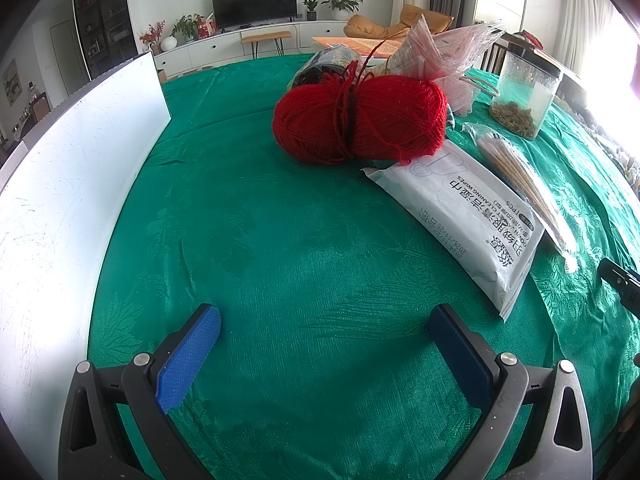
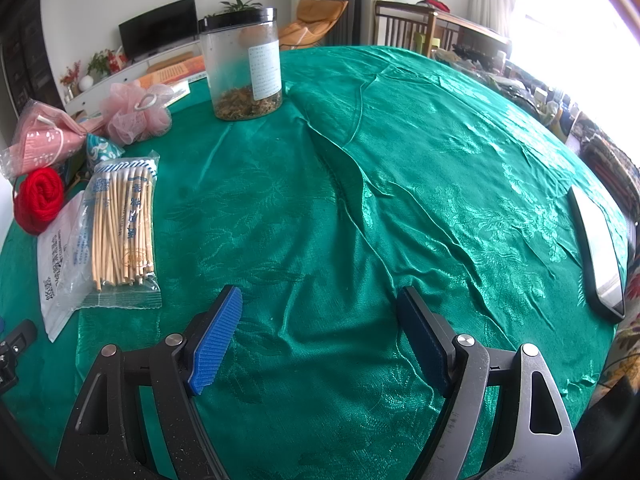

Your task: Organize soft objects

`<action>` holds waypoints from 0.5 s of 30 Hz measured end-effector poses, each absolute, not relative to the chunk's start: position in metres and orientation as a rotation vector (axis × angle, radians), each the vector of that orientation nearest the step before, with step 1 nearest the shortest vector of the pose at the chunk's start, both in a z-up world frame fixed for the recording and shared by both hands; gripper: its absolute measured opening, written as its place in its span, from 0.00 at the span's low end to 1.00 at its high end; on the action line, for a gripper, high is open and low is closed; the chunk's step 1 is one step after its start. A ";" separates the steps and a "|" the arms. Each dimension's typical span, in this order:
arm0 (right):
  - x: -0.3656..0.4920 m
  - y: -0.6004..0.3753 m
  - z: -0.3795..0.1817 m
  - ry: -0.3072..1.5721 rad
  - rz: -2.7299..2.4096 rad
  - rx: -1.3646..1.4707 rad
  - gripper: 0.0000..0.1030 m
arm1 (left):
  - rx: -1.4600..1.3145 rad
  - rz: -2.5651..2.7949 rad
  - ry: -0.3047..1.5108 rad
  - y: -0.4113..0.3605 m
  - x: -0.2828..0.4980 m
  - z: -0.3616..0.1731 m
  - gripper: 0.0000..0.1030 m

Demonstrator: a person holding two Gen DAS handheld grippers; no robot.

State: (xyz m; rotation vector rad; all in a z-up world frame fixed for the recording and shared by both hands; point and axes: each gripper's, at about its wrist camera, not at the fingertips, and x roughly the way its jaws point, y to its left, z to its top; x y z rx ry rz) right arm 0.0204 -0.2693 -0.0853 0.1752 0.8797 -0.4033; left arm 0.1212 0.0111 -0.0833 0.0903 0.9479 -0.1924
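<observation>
Crowding red yarn (image 1: pixel 360 118): wipes pack (image 1: pixel 460 216), swab bag (image 2: pixel 120 232), jar (image 2: pixel 242 64); both jaws spread, empty.

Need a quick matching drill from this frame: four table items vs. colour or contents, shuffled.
Items:
1. yarn
2. bath puff
3. jar
4. wipes pack

Descriptions:
A. clear, dried bits at the bottom
B. white, flat, printed text
C. red
D. pink mesh

Pairs: 1-C, 2-D, 3-A, 4-B
</observation>
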 end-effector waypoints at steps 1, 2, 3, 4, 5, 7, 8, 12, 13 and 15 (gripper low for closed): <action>0.020 -0.269 -0.085 0.880 -0.403 0.175 0.79 | 0.090 -0.192 0.948 0.011 0.121 -0.083 1.00; 0.020 -0.269 -0.085 0.880 -0.403 0.175 0.79 | 0.090 -0.192 0.948 0.011 0.121 -0.083 1.00; 0.020 -0.269 -0.085 0.880 -0.403 0.175 0.79 | 0.090 -0.192 0.948 0.011 0.121 -0.083 1.00; 0.020 -0.269 -0.085 0.880 -0.403 0.175 0.79 | 0.090 -0.192 0.948 0.011 0.121 -0.083 1.00; 0.020 -0.269 -0.085 0.880 -0.403 0.176 0.79 | 0.090 -0.192 0.948 0.011 0.121 -0.083 1.00; 0.020 -0.269 -0.085 0.879 -0.400 0.178 0.80 | 0.090 -0.192 0.948 0.011 0.121 -0.083 1.00; 0.020 -0.269 -0.085 0.878 -0.396 0.181 0.80 | 0.090 -0.192 0.948 0.011 0.121 -0.083 1.00; 0.019 -0.269 -0.076 0.834 -0.258 0.314 0.80 | 0.090 -0.192 0.948 0.011 0.121 -0.083 1.00; 0.021 -0.266 -0.068 0.798 -0.182 0.363 0.81 | 0.090 -0.192 0.948 0.011 0.121 -0.083 1.00; 0.036 -0.253 -0.053 0.751 -0.063 0.385 0.81 | 0.090 -0.192 0.948 0.011 0.121 -0.083 1.00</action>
